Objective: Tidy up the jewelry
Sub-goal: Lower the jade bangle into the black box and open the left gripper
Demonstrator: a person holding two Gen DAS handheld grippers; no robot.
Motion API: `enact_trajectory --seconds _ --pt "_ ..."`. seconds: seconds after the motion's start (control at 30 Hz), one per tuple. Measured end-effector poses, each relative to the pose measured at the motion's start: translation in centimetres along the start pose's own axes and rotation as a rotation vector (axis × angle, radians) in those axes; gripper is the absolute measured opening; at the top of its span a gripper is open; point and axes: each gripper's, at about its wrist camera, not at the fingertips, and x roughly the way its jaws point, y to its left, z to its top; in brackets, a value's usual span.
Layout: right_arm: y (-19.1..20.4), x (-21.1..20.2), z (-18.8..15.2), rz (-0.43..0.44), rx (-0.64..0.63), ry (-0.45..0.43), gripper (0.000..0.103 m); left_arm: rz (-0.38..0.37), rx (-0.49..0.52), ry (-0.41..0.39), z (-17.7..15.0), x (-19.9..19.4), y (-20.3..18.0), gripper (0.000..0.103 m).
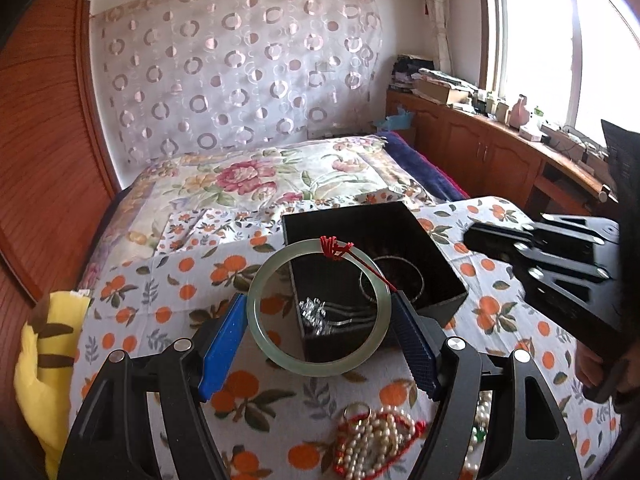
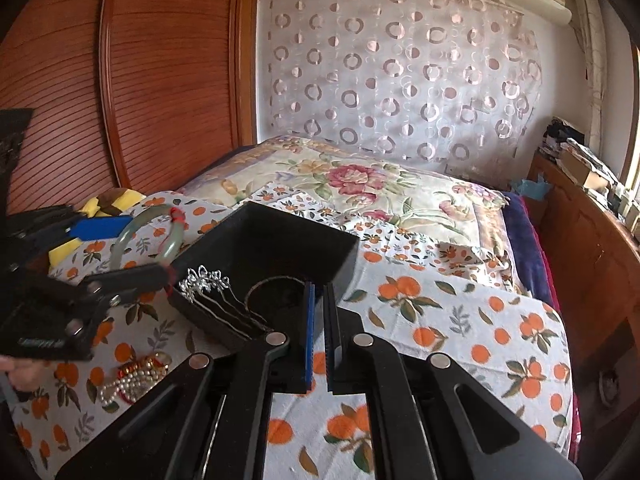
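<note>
My left gripper [image 1: 320, 304] is shut on a pale green jade bangle [image 1: 260, 336] with a red tassel cord, held just above the near left corner of the open black box [image 1: 400, 220]. The box holds silver hair pins [image 1: 316, 316] and a thin dark ring bracelet [image 1: 412, 276]. A heap of pearl beads with red cord [image 1: 372, 440] lies on the cloth below my left gripper. My right gripper [image 2: 319, 300] is shut and empty, its tips at the box's near edge [image 2: 280, 220]. The bangle [image 2: 128, 236], pins [image 2: 204, 278] and pearls [image 2: 132, 380] also show in the right wrist view.
The box sits on an orange-print cloth [image 1: 500, 308] over a bed with a floral quilt [image 1: 248, 176]. A yellow plush toy [image 1: 44, 352] lies at the left edge. A wooden cabinet [image 1: 480, 148] with clutter runs under the window on the right.
</note>
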Motion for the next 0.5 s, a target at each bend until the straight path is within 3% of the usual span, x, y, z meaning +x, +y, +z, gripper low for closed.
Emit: enact_trajectory --seconds 0.5 --pt "-0.5 -1.9 -3.3 0.023 0.031 0.014 0.005 -0.015 0.035 0.029 2.0 3.1 -1.8 0.069"
